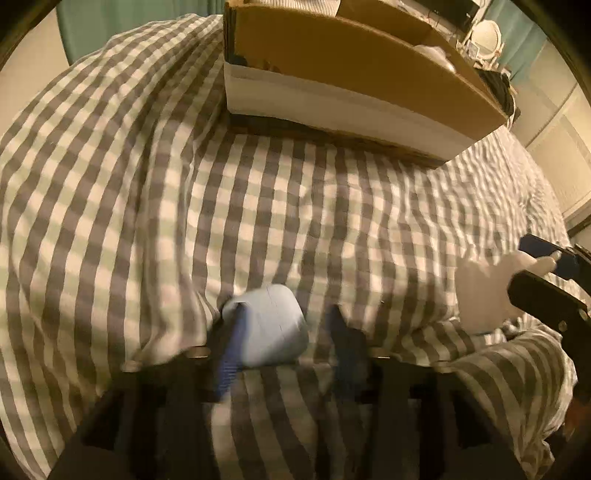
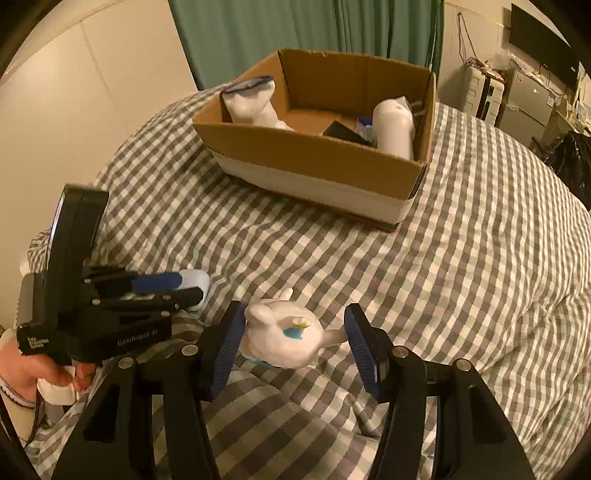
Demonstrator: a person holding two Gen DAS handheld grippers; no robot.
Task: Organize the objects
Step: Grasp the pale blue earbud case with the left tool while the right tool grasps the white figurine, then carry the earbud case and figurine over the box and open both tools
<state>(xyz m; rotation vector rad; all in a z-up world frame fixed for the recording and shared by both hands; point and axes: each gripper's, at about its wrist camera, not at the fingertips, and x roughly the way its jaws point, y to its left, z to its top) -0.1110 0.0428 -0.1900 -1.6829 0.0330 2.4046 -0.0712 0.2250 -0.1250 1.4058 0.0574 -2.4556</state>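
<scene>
A pale blue rounded case (image 1: pixel 271 326) lies on the checked bed cover between the fingers of my left gripper (image 1: pixel 284 343), touching the left finger; the jaws stand open around it. It also shows in the right wrist view (image 2: pixel 195 280). My right gripper (image 2: pixel 295 343) is open around a white plush toy (image 2: pixel 280 338) with blue and yellow marks, which rests on the cover. The toy also shows in the left wrist view (image 1: pixel 484 291). A cardboard box (image 2: pixel 314 155) stands further back on the bed.
The box holds a white sock (image 2: pixel 255 103), a white cylinder (image 2: pixel 393 125) and a dark flat item (image 2: pixel 341 131). A green curtain (image 2: pixel 295 33) hangs behind. Appliances and shelves (image 2: pixel 517 96) stand at the far right. The bed cover (image 2: pixel 480 240) is wrinkled.
</scene>
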